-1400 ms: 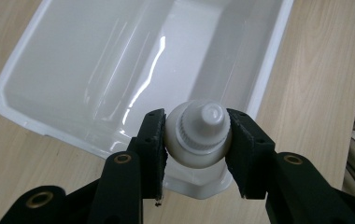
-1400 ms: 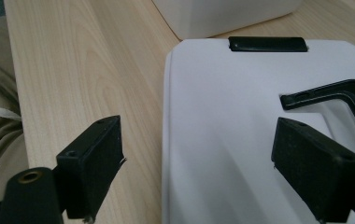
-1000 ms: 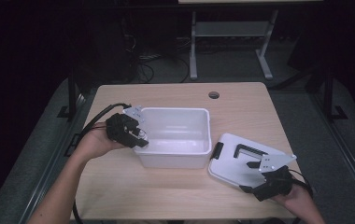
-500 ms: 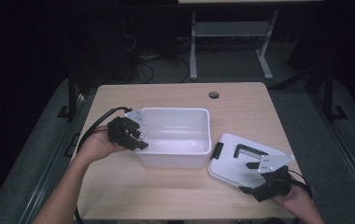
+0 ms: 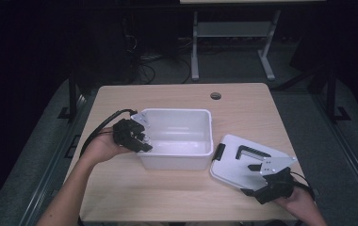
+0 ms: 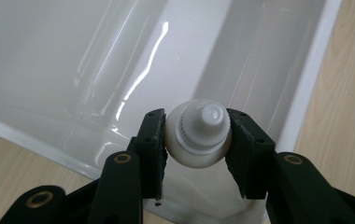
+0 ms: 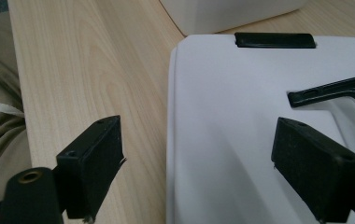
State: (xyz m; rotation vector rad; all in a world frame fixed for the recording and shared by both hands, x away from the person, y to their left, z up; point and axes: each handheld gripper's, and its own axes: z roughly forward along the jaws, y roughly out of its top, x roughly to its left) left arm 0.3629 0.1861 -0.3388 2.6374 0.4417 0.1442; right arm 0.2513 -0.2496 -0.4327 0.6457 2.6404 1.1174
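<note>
A white plastic bin (image 5: 177,160) stands in the middle of the table. My left gripper (image 5: 142,140) hangs over its left rim, shut on a small white bottle (image 6: 199,135) with a ribbed screw cap; in the left gripper view the bottle sits above the bin's inside (image 6: 96,56). The bin's white lid (image 5: 243,162) with a black handle (image 5: 252,151) lies flat to the right of the bin. My right gripper (image 5: 271,178) rests at the lid's near edge, open, with its jaws set wide on either side of the lid's edge (image 7: 199,154) and nothing gripped.
The wooden table (image 5: 177,99) has a round cable hole (image 5: 215,96) at the back. A black latch (image 7: 274,40) sits on the lid's far edge, close to the bin. Dark floor, cables and a desk frame lie beyond the table.
My left gripper has shifted slightly toward the bin's left rim with the bottle still in it. The right gripper and the lid have stayed put.
</note>
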